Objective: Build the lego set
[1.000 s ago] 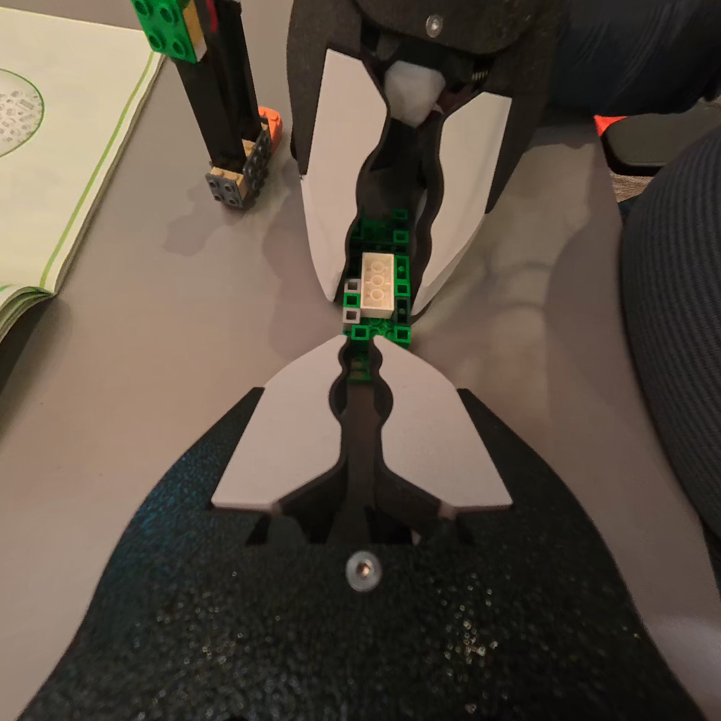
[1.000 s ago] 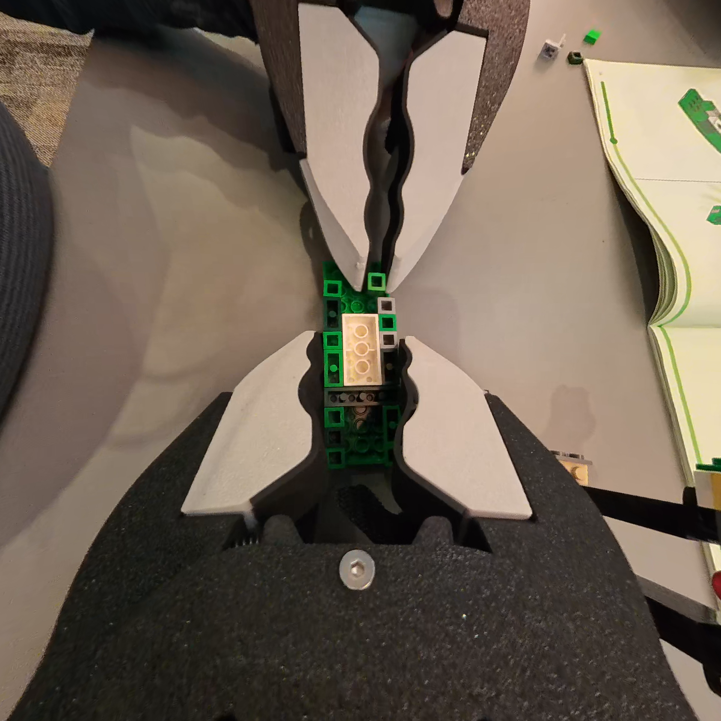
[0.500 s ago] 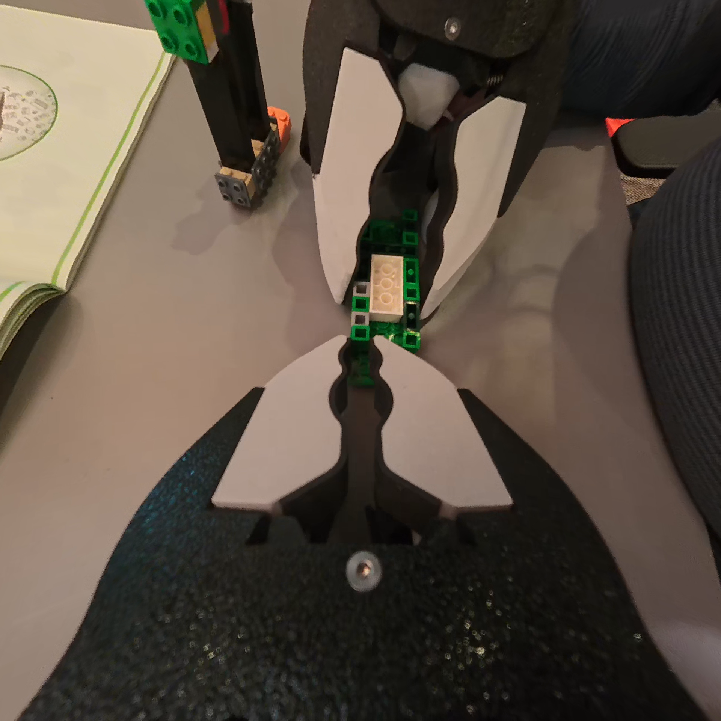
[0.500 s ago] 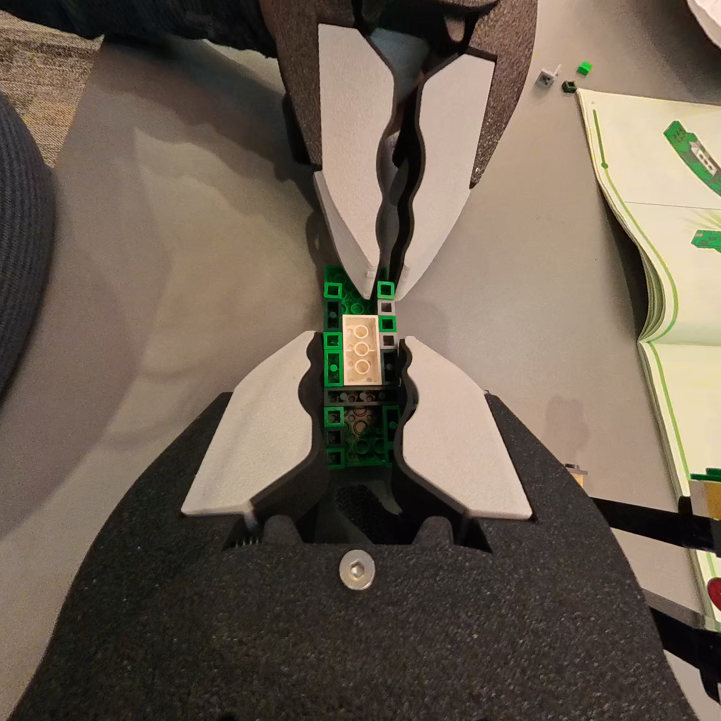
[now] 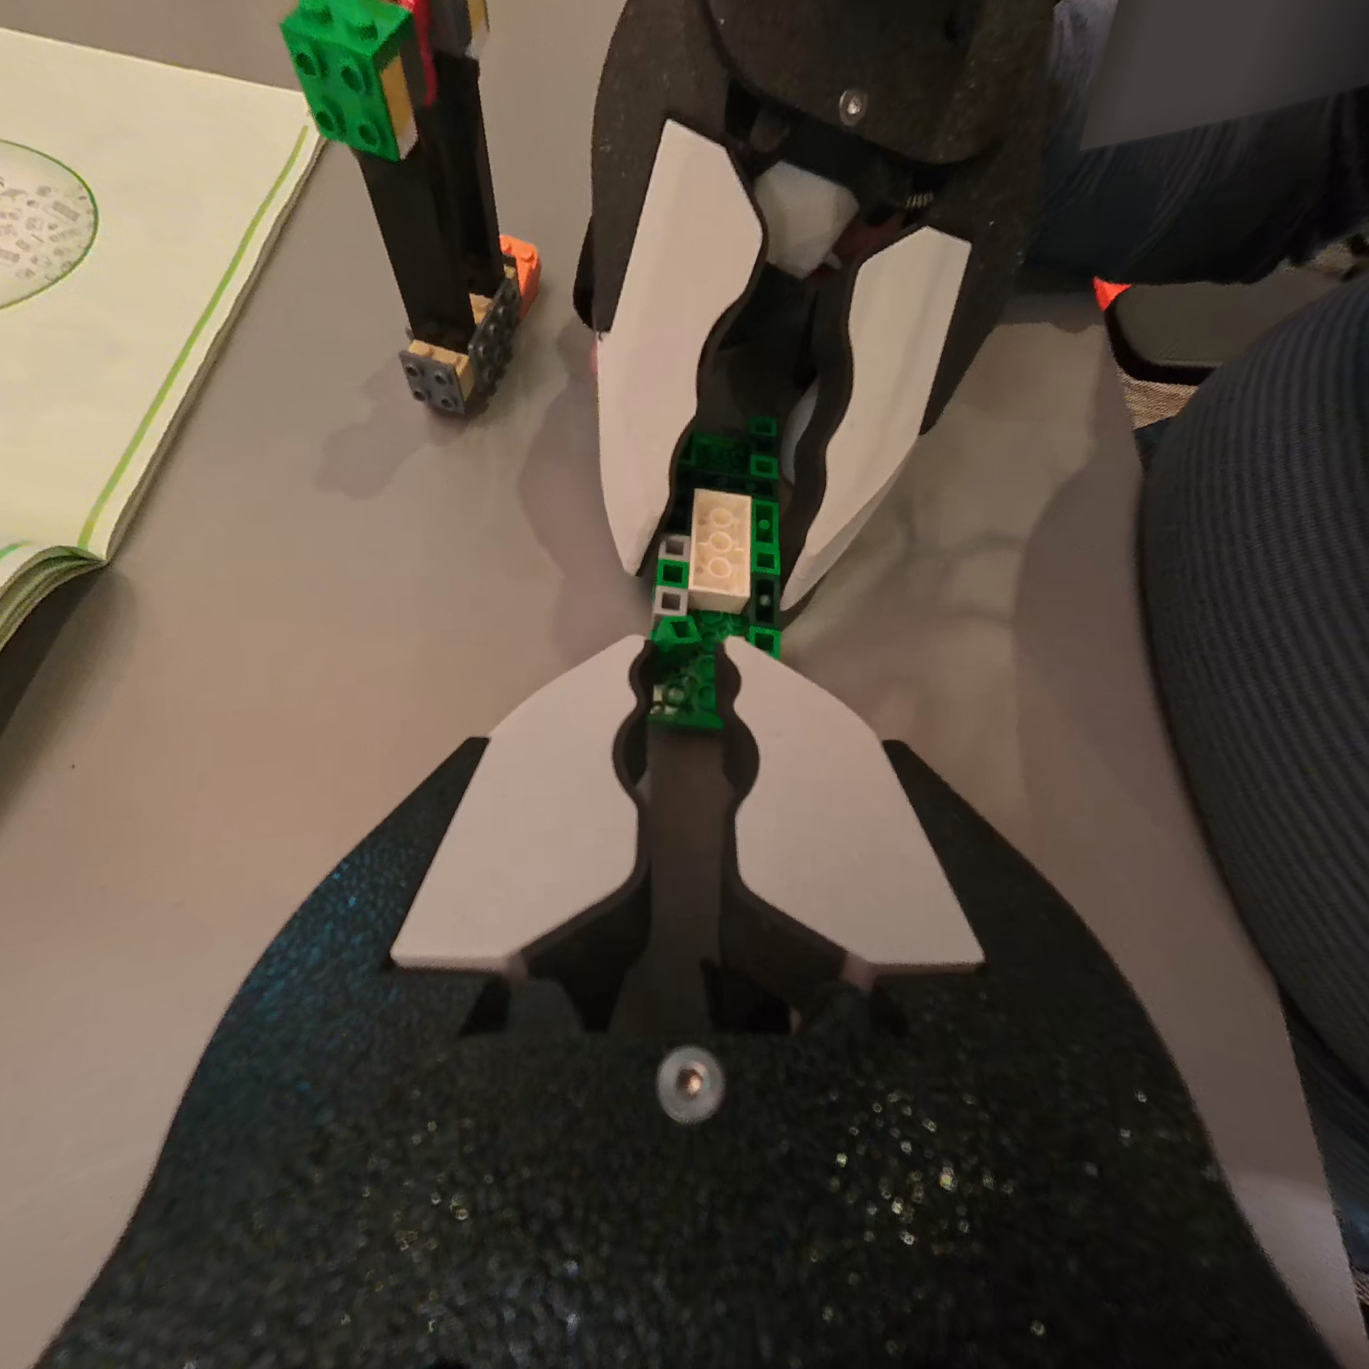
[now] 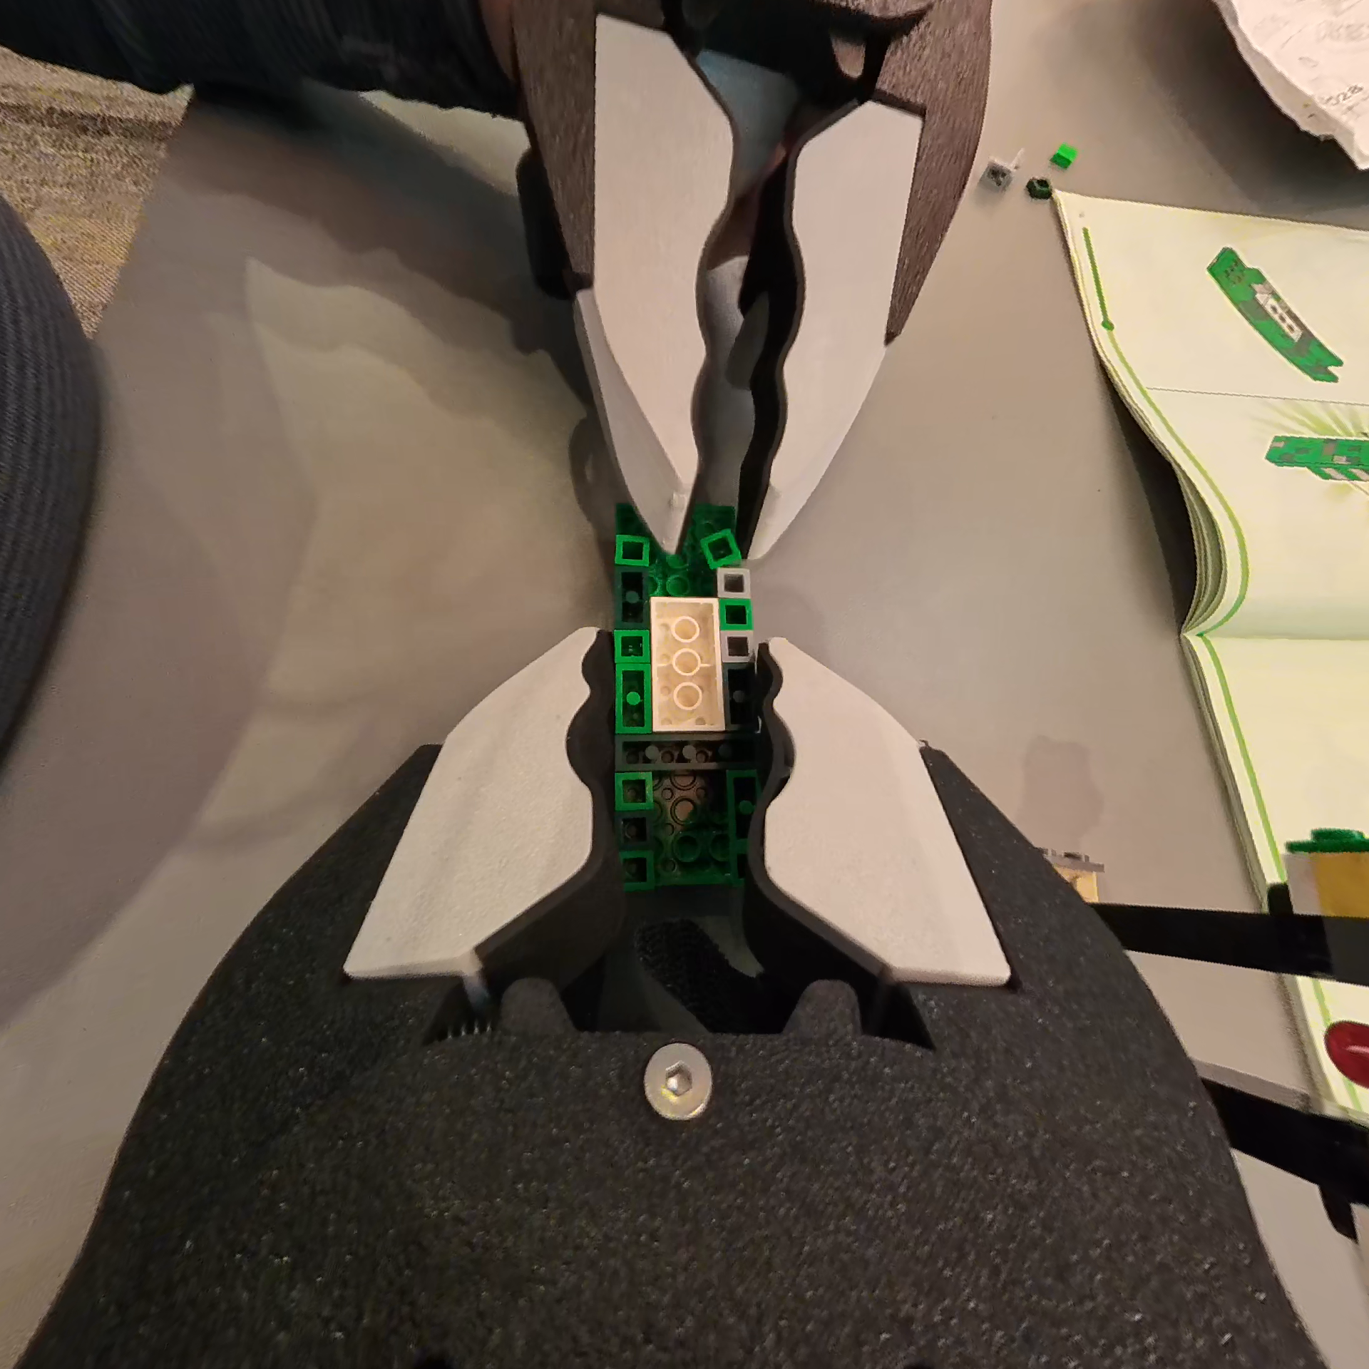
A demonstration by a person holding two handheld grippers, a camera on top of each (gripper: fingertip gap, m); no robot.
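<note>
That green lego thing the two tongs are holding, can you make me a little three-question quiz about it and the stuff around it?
1. True or false: both tongs grip the green lego piece, one at each end.
2. Which colour is the brick stuck in the middle of the green piece? A) red B) white C) blue
3. Fill in the word: in the left wrist view, the open booklet lies on the table beside a tall ____ lego tower.

Key:
1. True. The left tongs pinch one end and the right tongs clamp the other.
2. B
3. black
</note>
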